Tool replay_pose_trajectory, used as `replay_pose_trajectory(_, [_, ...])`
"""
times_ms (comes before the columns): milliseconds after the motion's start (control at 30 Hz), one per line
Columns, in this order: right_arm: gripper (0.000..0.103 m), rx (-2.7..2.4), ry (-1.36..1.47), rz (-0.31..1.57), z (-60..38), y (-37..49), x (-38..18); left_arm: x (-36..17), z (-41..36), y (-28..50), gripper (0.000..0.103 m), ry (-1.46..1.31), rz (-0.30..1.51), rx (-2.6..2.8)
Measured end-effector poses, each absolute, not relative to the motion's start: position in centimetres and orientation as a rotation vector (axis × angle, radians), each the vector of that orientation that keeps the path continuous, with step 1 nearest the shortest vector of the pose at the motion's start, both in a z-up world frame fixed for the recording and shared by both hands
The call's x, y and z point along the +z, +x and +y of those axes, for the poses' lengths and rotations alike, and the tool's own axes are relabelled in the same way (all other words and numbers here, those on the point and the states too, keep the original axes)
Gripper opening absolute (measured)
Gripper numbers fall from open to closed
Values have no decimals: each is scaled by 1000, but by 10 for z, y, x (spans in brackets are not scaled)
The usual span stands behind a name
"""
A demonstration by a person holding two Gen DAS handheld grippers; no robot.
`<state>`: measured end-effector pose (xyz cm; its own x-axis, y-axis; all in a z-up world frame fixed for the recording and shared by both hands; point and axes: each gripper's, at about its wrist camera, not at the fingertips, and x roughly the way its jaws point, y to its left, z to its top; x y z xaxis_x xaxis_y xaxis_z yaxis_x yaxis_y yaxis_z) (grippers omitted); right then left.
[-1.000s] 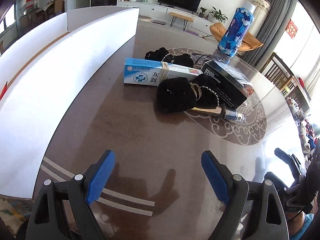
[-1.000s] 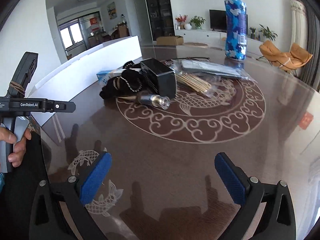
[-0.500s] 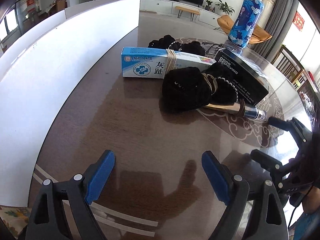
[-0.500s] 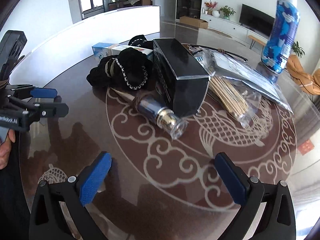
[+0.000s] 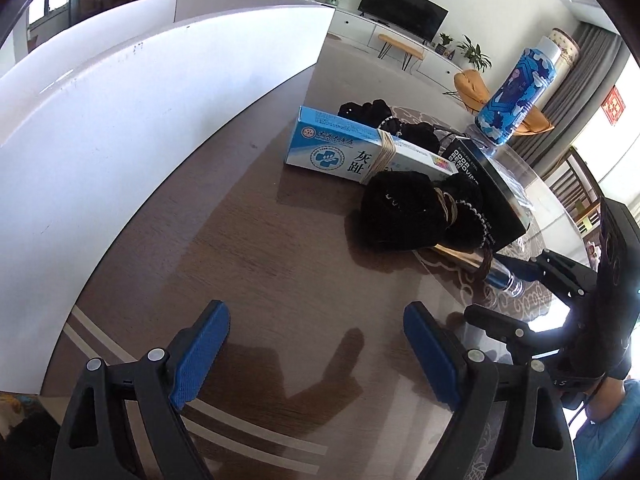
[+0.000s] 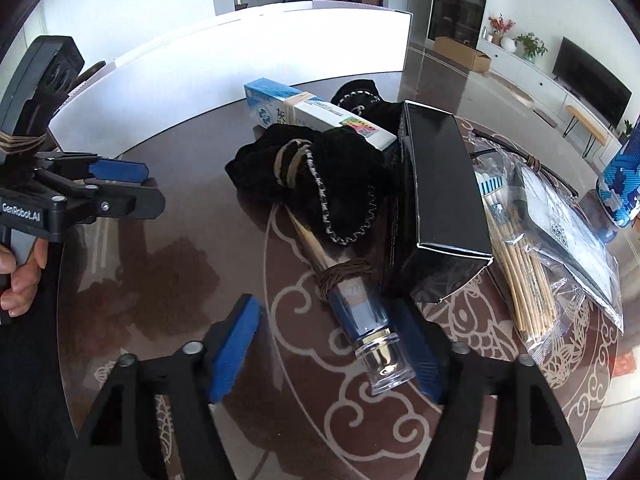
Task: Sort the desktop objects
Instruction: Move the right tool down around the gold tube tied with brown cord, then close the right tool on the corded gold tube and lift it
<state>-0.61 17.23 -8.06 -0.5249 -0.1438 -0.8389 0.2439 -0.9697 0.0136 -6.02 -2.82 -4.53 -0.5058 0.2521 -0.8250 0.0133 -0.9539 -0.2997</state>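
Note:
A small glass bottle [image 6: 360, 316] with blue contents and twine round its neck lies on the brown table [image 6: 160, 272]. It lies between the jaws of my right gripper [image 6: 326, 306], which are closing; the right pad is beside the bottle and the left pad stands clear of it. A black velvet pouch [image 6: 320, 176], a blue-white box [image 6: 316, 114] bound with a rubber band and a black carton [image 6: 436, 188] lie just beyond. My left gripper [image 5: 316, 312] is open above bare table, short of the pouch [image 5: 404, 208] and the box [image 5: 360, 152].
A white board [image 5: 120, 140] stands along the table's left side. A clear bag of wooden sticks [image 6: 524, 280] and a flat packet lie right of the carton. A tall blue patterned can [image 5: 516, 92] stands at the far right. A second black pouch [image 5: 368, 112] lies behind the box.
My right gripper has moved in over the bottle and rolled, and its jaws have narrowed around it. My left gripper has shifted slightly and rolled; its jaws stay wide.

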Motion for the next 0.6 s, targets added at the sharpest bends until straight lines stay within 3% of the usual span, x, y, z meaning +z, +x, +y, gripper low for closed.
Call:
replay_pose_trajectory(33, [41,-2557,1389,140,171,-5,-79,-45,-30,-60,89,-1478,-421,2577])
replay_pose_trajectory(200, [40,-2581,1374,137,164,-3,-80,-45,-29,-60,89,-1480,-416,2581])
replay_pose_trajectory(267, [28,-2604,1377,138,164,-6,-82,-45,-26,-61,89,-1486,-393,2586])
replay_pose_trajectory(433, [27,-2657,1385,153,160,1,-81,-45,-27,-59,89,-1490,-377,2586])
replay_pose_trajectory(600, [27,-2768,1403,53,176,44,-81,-44,-25,-59,89,-1495,-355,2586])
